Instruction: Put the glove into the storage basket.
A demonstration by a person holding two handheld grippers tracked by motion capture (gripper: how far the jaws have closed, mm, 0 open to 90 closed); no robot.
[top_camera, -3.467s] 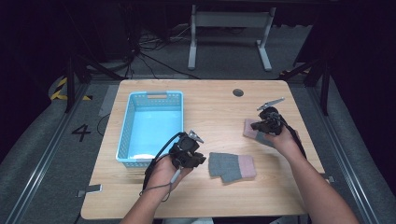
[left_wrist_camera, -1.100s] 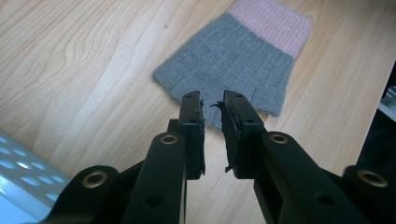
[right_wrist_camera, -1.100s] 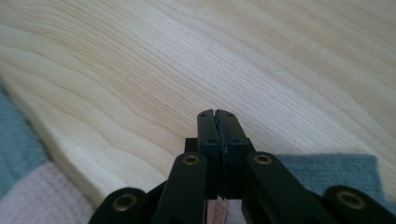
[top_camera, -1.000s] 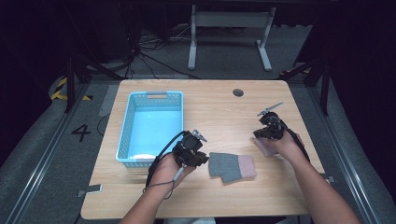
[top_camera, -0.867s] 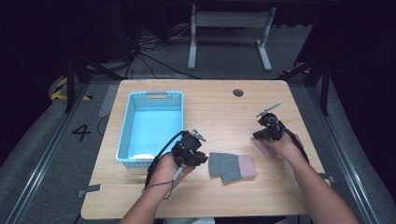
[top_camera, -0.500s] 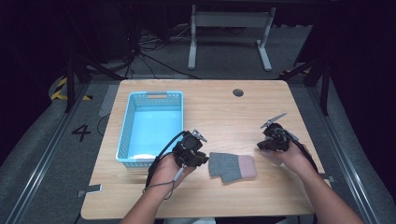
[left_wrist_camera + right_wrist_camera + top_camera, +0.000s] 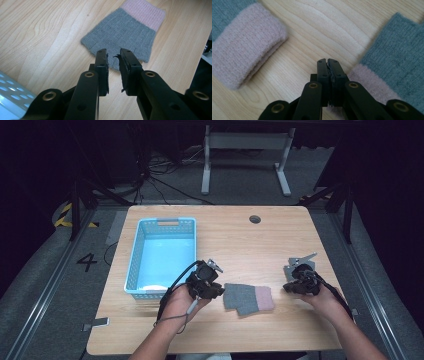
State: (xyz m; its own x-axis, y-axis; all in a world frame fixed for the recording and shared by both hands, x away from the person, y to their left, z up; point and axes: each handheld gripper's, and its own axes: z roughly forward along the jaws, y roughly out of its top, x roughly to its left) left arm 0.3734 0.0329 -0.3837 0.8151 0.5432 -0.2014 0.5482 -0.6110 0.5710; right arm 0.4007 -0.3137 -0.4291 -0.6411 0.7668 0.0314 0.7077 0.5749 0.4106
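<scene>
Wood table (image 7: 235,235), dark room. Glove (image 7: 248,298) flat mid-table, grey end toward left gripper (image 7: 207,281), whose jaws stand slightly apart just short of its edge, gripping nothing. Right gripper (image 7: 328,62) pressed shut, empty, beside a 2nd glove (image 7: 397,52). Basket (image 7: 162,222) sits left, empty; path unobstructed.

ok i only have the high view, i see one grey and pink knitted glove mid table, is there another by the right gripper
Observer: Yes. The right gripper view shows a second grey knitted glove with a pink cuff lying flat beside the right gripper, apart from the grey and pink knitted glove mid table.
Operator: is it gripping it
Observer: No, its jaws are shut, tips over the bare light wooden table beside that cuff.
Operator: and the left one
Observer: The left gripper has its jaws a narrow gap apart, nothing between them, tips at the middle glove's grey edge.
</scene>
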